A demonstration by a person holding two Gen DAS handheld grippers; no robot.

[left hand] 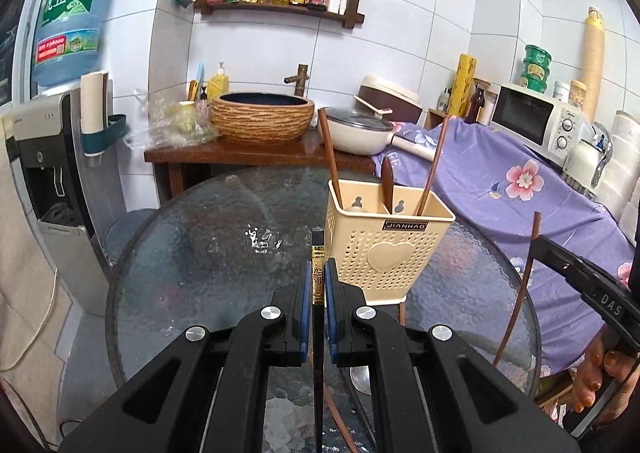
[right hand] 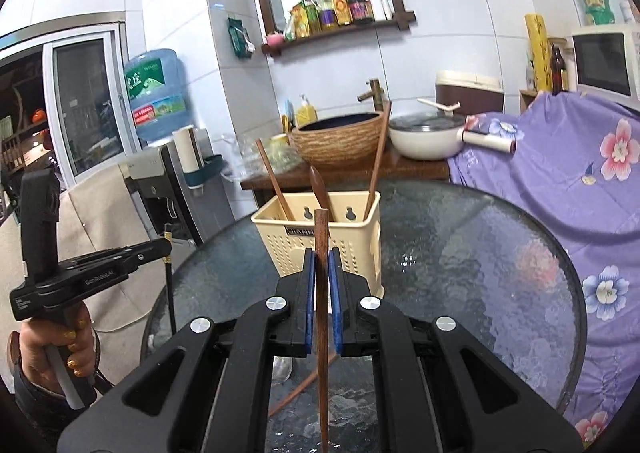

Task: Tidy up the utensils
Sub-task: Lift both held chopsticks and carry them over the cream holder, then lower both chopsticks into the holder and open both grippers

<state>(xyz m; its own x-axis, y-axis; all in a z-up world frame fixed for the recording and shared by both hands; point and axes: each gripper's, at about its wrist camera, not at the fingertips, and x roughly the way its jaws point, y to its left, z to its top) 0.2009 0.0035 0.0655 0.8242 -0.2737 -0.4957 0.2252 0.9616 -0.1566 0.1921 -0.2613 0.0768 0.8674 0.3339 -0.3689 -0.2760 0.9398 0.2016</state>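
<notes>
Left gripper: jaws clamped on a black chopstick, held upright.
Right gripper: jaws pinching a brown chopstick, upright.
Table: round glass, spoon lying near.
Holder: cream basket beyond, utensils standing inside.

Our left tongs and right tongs are black, blue-padded, silver-screwed; gold-painted nails at nine o'clock.
</notes>
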